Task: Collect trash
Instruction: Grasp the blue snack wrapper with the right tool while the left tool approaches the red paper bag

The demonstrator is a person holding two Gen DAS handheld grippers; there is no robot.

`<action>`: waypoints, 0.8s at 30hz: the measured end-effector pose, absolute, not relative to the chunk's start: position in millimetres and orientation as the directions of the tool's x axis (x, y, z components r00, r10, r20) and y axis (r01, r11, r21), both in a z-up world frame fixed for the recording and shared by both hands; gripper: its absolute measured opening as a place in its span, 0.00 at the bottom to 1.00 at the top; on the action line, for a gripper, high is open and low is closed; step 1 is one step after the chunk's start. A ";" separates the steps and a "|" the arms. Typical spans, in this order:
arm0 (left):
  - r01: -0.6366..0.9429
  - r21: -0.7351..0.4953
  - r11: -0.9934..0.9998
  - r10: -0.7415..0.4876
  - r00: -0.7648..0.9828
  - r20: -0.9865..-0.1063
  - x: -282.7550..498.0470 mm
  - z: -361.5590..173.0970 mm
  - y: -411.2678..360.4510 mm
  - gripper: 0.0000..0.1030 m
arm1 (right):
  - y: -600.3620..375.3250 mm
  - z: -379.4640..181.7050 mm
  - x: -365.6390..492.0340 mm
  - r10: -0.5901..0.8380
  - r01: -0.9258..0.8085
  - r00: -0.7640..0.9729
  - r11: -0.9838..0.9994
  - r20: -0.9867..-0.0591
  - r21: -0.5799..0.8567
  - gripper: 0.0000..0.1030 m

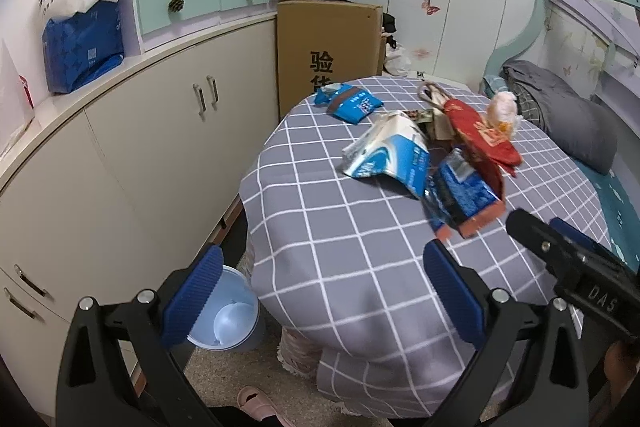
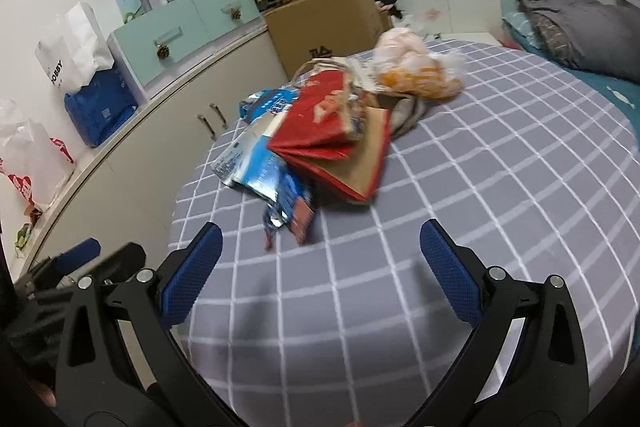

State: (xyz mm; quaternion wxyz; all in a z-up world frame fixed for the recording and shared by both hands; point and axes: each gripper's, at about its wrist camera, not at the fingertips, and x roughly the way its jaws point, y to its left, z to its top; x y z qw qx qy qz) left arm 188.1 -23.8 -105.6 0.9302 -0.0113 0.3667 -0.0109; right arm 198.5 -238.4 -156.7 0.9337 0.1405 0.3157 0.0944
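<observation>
Trash lies on a table with a grey checked cloth (image 1: pixel 340 227): a blue-white wrapper (image 1: pixel 392 155), a dark blue packet (image 1: pixel 460 195), a red paper bag (image 1: pixel 480 135), a blue wrapper (image 1: pixel 348 103) at the far edge, and a clear bag of orange things (image 2: pixel 416 71). The red bag (image 2: pixel 324 123) and the wrappers (image 2: pixel 260 167) also show in the right wrist view. My left gripper (image 1: pixel 320 287) is open and empty over the table's near-left edge. My right gripper (image 2: pixel 320 271) is open and empty, short of the pile. A light blue bin (image 1: pixel 228 319) stands on the floor left of the table.
A beige cabinet (image 1: pixel 140 147) runs along the left wall with bags and drawers on top. A cardboard box (image 1: pixel 328 43) stands behind the table. A bed with grey bedding (image 1: pixel 560 115) is on the right. The right gripper's body (image 1: pixel 572 267) reaches in at lower right.
</observation>
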 end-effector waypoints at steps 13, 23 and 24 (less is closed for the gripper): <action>0.041 -0.096 0.995 -0.095 0.738 -0.669 203.4 -103.1 -22.2 0.95 | -224.7 -156.7 218.1 0.403 -0.226 0.728 0.905 -0.555 0.361 0.08; 0.094 -0.150 0.984 -0.171 0.726 -0.666 209.0 -103.4 -56.1 0.95 | -273.4 -157.3 162.9 0.332 -0.169 0.772 0.929 -0.543 0.329 0.07; 0.100 -0.154 0.983 -0.179 0.723 -0.667 210.9 -105.2 -61.1 0.95 | -278.8 -156.0 160.7 0.303 -0.146 0.786 0.938 -0.538 0.315 0.07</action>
